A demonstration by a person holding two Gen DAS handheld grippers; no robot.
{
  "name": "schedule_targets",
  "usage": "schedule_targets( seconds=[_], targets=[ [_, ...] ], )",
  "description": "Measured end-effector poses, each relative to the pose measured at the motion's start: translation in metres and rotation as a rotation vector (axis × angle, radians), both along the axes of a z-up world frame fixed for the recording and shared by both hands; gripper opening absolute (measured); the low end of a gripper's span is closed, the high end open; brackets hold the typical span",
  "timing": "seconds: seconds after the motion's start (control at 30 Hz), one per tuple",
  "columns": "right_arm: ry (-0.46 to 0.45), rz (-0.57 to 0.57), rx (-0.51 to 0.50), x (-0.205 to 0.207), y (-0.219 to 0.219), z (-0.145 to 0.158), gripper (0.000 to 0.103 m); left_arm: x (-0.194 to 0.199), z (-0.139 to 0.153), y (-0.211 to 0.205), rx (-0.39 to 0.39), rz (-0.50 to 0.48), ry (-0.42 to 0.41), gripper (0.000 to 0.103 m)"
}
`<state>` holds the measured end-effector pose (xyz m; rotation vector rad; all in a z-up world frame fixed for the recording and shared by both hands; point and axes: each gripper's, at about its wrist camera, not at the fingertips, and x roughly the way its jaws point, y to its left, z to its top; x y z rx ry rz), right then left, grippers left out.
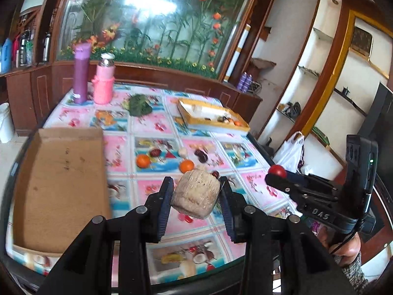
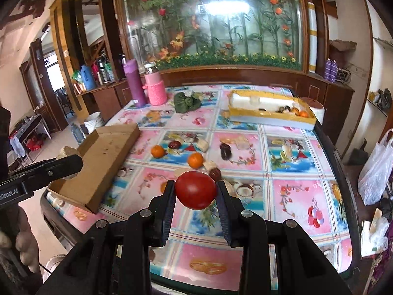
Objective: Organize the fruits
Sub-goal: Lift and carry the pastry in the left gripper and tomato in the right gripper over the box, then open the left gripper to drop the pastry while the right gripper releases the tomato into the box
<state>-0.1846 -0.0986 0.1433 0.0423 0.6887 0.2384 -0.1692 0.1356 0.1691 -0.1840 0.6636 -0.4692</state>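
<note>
Currently we hold both loads clear above the counter (image 2: pixel 289 196): left hand-held gripper (image 1: pixel 196 194) clamped on a pale ribbed piece (image 1: pixel 196 194), right hand-held gripper (image 2: pixel 195 191) on a red fruit (image 2: pixel 195 189). We advise steady carriage, keeping grip firm, toward the cardboard box (image 1: pixel 61 184) or the farther yellow tray (image 2: pixel 270 118).

A glossy round red tomato (image 2: pixel 195 190) is showing against the worktop's pink-and-blue fruit-patterned tablecloth (image 2: pixel 289 191), beside two small round orange fruits (image 2: pixel 195 160).

A glass panel (image 2: pixel 216 19) of painted flowers in dark wood; white shelves (image 1: pixel 316 78), seemingly recessed, at right
</note>
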Motion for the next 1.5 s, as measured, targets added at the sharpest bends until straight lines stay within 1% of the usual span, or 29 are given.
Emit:
schedule_targets(
  seconds=[0.07,0.13,0.17,0.27,0.33,0.37,0.4,0.43,0.5,0.53,0.57,0.6,0.7,0.77,0.83,0.93,0.97,1.1,1.17,1.2,1.23,1.3,1.4,1.5],
  targets=[
    [-0.031,0.051,-0.003,0.006,0.014,0.026,0.035,0.005,0.02,0.02,0.029,0.044,-0.025,0.036],
    [-0.049,0.098,0.017,0.018,0.027,0.051,0.035,0.015,0.042,0.043,0.075,0.102,-0.053,0.036],
    [-0.059,0.129,0.033,0.029,0.035,0.068,0.035,0.025,0.054,0.057,0.117,0.143,-0.066,0.036],
    [-0.09,0.187,0.049,0.065,0.063,0.107,0.036,0.06,0.076,0.089,0.23,0.262,-0.08,0.036],
    [-0.1,0.215,0.048,0.097,0.085,0.124,0.036,0.091,0.079,0.11,0.305,0.334,-0.069,0.036],
    [-0.096,0.231,0.045,0.116,0.101,0.127,0.036,0.106,0.075,0.12,0.333,0.374,-0.064,0.036],
    [-0.081,0.245,0.048,0.127,0.112,0.127,0.036,0.12,0.066,0.131,0.351,0.405,-0.05,0.036],
    [-0.057,0.26,0.055,0.142,0.125,0.122,0.036,0.137,0.053,0.143,0.354,0.428,-0.019,0.036],
    [0.012,0.299,0.074,0.166,0.152,0.096,0.036,0.162,0.017,0.167,0.313,0.454,0.069,0.036],
    [0.045,0.316,0.081,0.175,0.166,0.079,0.036,0.172,0.002,0.175,0.295,0.46,0.108,0.036],
    [0.083,0.334,0.085,0.184,0.18,0.059,0.036,0.185,-0.021,0.184,0.275,0.463,0.162,0.036],
    [0.12,0.354,0.082,0.192,0.195,0.037,0.036,0.194,-0.036,0.187,0.266,0.462,0.196,0.036],
    [0.19,0.388,0.027,0.21,0.232,-0.02,0.036,0.214,-0.078,0.198,0.25,0.461,0.279,0.036],
    [0.23,0.396,-0.018,0.219,0.255,-0.055,0.036,0.225,-0.1,0.207,0.219,0.46,0.328,0.036],
    [0.262,0.402,-0.041,0.225,0.267,-0.08,0.036,0.228,-0.118,0.209,0.208,0.461,0.363,0.036],
    [0.307,0.408,-0.068,0.236,0.284,-0.109,0.036,0.236,-0.137,0.212,0.198,0.457,0.408,0.036],
    [0.315,0.409,-0.08,0.238,0.289,-0.116,0.036,0.237,-0.139,0.214,0.192,0.453,0.416,0.036],
    [0.343,0.42,-0.107,0.242,0.303,-0.13,0.036,0.239,-0.145,0.218,0.172,0.447,0.425,0.036],
    [0.326,0.413,-0.105,0.242,0.303,-0.128,0.036,0.239,-0.144,0.22,0.169,0.453,0.42,0.039],
    [0.312,0.41,-0.113,0.241,0.305,-0.127,0.04,0.238,-0.143,0.221,0.161,0.454,0.419,0.042],
    [0.304,0.41,-0.12,0.239,0.307,-0.126,0.049,0.237,-0.142,0.221,0.151,0.457,0.418,0.047],
    [0.285,0.41,-0.118,0.235,0.305,-0.121,0.056,0.233,-0.136,0.222,0.139,0.466,0.409,0.048],
    [0.249,0.413,-0.099,0.229,0.3,-0.109,0.056,0.222,-0.121,0.219,0.153,0.483,0.379,0.048],
    [0.193,0.41,-0.076,0.216,0.286,-0.087,0.056,0.204,-0.097,0.21,0.157,0.491,0.319,0.049]
  ],
)
